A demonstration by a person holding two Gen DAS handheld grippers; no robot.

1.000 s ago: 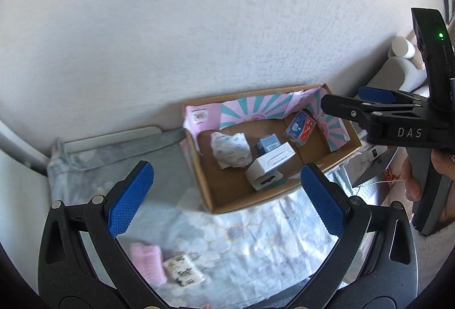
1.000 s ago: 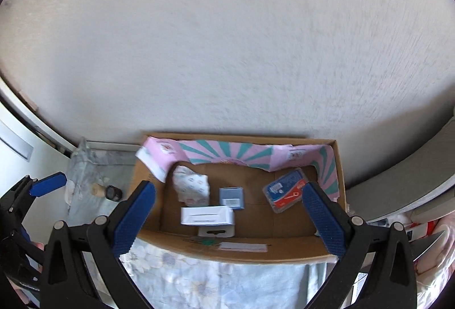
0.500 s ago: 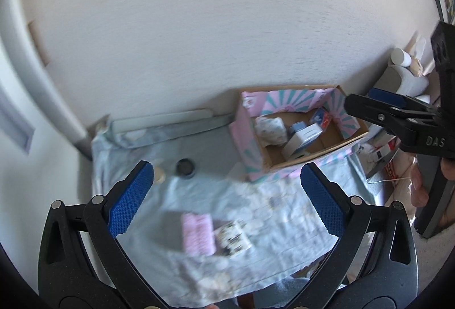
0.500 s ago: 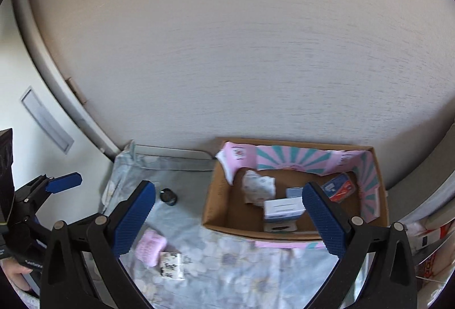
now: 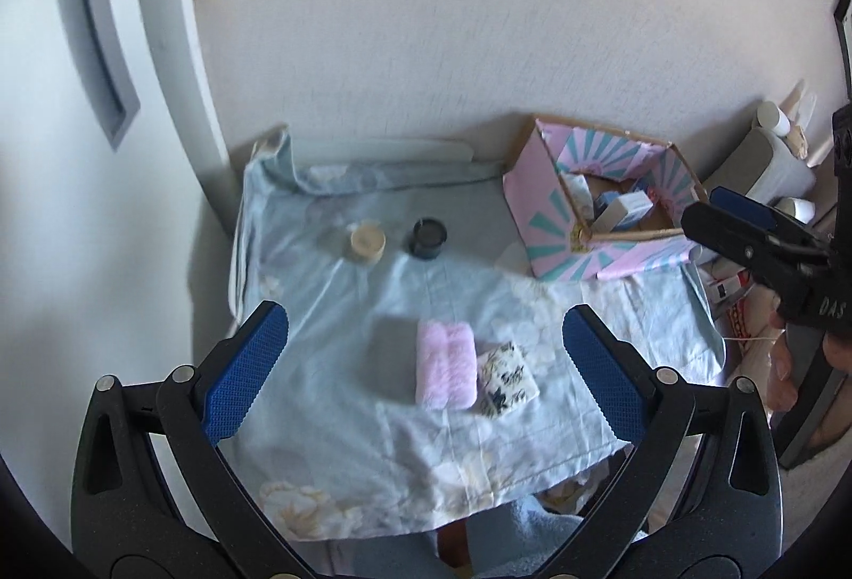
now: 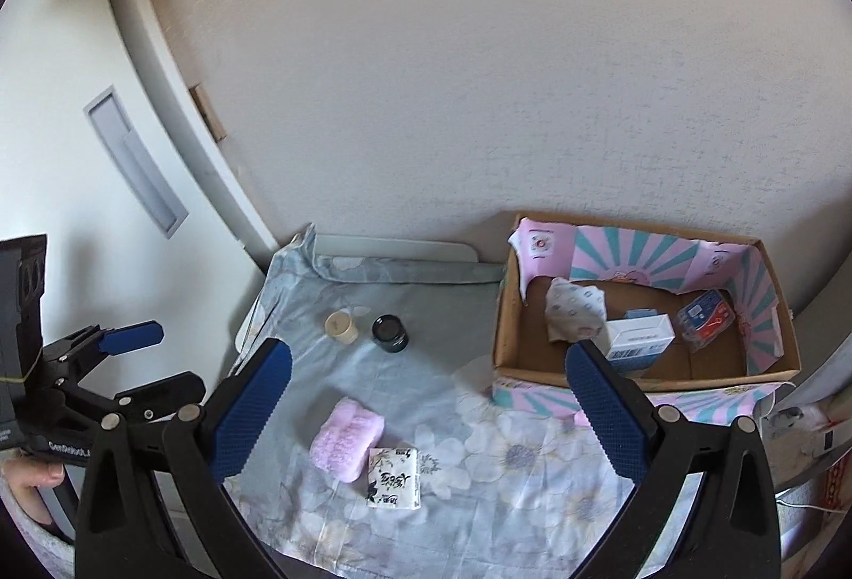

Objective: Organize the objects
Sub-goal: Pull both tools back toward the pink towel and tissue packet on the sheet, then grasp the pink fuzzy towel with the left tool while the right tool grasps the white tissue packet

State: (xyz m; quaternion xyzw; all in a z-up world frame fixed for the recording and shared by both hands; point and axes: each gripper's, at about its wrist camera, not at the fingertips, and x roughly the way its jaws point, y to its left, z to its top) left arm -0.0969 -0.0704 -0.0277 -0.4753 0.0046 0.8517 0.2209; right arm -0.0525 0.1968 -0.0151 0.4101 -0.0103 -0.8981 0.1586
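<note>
Jaws wide and empty on our left gripper [image 5: 425,374] and right gripper [image 6: 428,406], above the bench; pink folded towel [image 6: 347,439] touches white printed tissue pack [image 6: 393,478], cardboard box [image 6: 628,374] well apart.

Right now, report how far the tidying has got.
Done: several packets and small boxes lie in the box. In hand: nothing; the left gripper and right gripper are both open and empty. Left on the cloth: pink towel, tissue pack, cream jar, black jar.
</note>
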